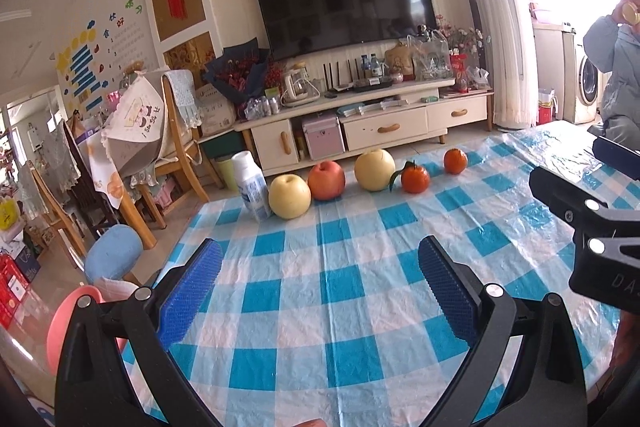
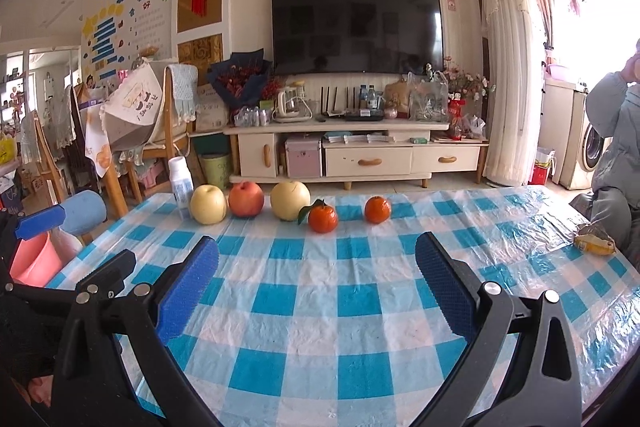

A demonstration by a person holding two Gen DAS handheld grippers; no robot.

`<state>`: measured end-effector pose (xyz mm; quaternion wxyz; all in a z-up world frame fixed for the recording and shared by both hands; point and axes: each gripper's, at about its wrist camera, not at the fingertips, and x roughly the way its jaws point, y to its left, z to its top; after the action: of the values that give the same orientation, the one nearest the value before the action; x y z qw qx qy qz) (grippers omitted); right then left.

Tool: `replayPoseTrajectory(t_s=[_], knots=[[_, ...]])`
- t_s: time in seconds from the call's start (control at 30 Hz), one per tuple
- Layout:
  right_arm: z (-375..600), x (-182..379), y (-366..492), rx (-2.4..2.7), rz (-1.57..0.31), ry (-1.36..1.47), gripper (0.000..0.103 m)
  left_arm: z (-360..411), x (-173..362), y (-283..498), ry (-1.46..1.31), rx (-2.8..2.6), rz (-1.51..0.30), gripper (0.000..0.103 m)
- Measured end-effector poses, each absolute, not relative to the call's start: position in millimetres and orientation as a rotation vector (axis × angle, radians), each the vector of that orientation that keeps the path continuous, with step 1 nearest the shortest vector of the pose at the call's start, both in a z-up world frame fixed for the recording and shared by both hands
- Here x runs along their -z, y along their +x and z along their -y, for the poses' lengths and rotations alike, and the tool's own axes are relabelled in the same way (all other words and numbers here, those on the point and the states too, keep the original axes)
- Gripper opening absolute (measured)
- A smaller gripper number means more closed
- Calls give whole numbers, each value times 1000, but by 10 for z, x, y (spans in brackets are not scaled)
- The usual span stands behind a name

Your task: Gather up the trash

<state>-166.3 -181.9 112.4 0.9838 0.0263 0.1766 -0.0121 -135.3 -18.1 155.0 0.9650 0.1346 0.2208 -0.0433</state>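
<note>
A white plastic bottle (image 1: pixel 252 185) stands at the far left edge of the blue-checked table (image 1: pixel 340 291), next to a row of fruit; it also shows in the right wrist view (image 2: pixel 181 185). A crumpled yellow wrapper (image 2: pixel 595 242) lies at the table's right edge. A pink bin (image 1: pixel 76 323) with a plastic liner sits below the table's left edge, and shows in the right wrist view (image 2: pixel 36 259). My left gripper (image 1: pixel 320 291) is open and empty over the table. My right gripper (image 2: pixel 316 287) is open and empty, to the right of the left one.
Far along the table stand a yellow apple (image 1: pixel 289 195), a red apple (image 1: pixel 327 179), a pale pear (image 1: pixel 375 170) and two tangerines (image 1: pixel 415 178). A blue stool (image 1: pixel 113 259) stands by the left edge. A seated person (image 2: pixel 616 147) is at the right.
</note>
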Motion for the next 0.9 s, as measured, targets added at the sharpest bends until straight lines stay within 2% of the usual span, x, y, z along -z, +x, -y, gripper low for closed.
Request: replayPoseTrajectory(t_s=[0.9], knots=[[1843,-1081,-1664,20,-359,39,99,189,-1503,-1296,249,86,-461,97]])
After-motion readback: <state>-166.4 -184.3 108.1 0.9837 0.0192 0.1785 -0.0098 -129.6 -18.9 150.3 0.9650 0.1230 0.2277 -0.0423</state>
